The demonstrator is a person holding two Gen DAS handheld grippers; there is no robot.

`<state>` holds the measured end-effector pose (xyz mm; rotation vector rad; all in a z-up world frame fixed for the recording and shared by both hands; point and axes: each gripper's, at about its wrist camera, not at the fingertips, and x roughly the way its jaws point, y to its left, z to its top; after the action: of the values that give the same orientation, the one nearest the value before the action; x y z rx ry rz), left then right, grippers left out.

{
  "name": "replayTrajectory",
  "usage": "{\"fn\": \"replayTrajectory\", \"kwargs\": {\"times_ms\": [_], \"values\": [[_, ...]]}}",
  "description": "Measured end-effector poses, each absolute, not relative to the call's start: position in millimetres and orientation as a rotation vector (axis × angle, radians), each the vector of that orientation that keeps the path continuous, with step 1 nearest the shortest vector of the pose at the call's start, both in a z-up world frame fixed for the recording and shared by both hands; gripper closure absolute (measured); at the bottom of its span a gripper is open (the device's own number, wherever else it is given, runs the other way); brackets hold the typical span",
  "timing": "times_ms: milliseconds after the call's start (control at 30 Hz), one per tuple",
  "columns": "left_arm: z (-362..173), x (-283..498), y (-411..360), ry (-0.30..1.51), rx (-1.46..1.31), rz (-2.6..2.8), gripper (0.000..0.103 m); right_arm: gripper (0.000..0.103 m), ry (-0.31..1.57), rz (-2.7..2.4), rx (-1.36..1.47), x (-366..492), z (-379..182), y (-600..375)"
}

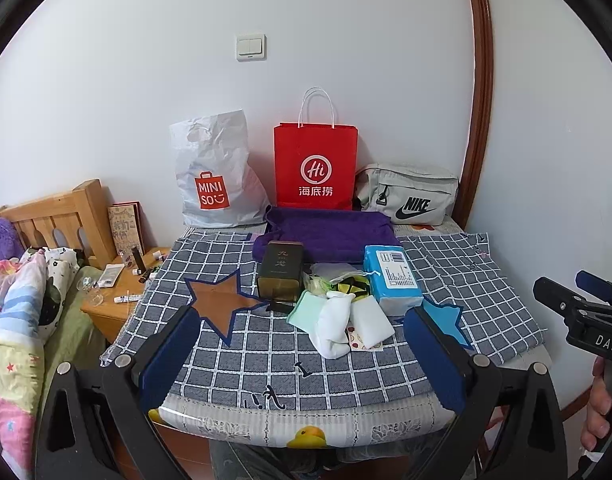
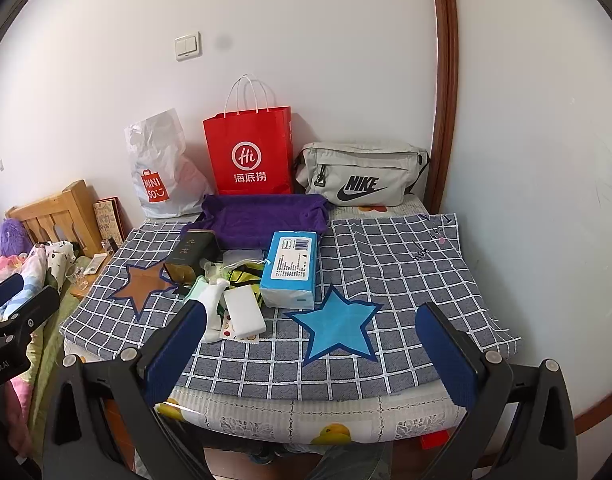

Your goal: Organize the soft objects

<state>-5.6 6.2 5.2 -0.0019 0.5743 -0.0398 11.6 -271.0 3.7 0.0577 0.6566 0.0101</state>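
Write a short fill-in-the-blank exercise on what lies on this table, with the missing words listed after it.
1. The red paper bag stands between the white plastic bag and the grey ____ bag.
2. The blue tissue pack lies in front of the ____ towel.
3. Both the left claw and the right claw are ____.

Missing words: Nike; purple; open

A grey-blue cloth [image 2: 385, 264] with a white grid covers the counter, bearing a brown star [image 1: 220, 300] and a light blue star [image 2: 337, 326], both edged in navy. Along the far edge stand a white Miniso bag [image 1: 214, 176] with an orange logo, a red paper bag [image 1: 315, 164] with white lettering, and a pale grey Nike pouch [image 2: 363, 174] with black logo. The towel [image 2: 262, 220] is purple, the tissue pack [image 2: 292, 268] blue and white, the sock [image 1: 333, 328] white, the tin [image 1: 280, 274] dark olive.
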Motion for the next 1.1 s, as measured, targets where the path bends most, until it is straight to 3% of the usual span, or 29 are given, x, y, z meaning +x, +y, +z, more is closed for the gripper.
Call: {"fn": "replayTrajectory", "kwargs": {"times_ms": [1100], "values": [[1.0,-8.5,6.4,0.577,-0.003,-0.026,0.0,0.0,0.652,0.019,0.058,8.9,2.2,-268.9]]}}
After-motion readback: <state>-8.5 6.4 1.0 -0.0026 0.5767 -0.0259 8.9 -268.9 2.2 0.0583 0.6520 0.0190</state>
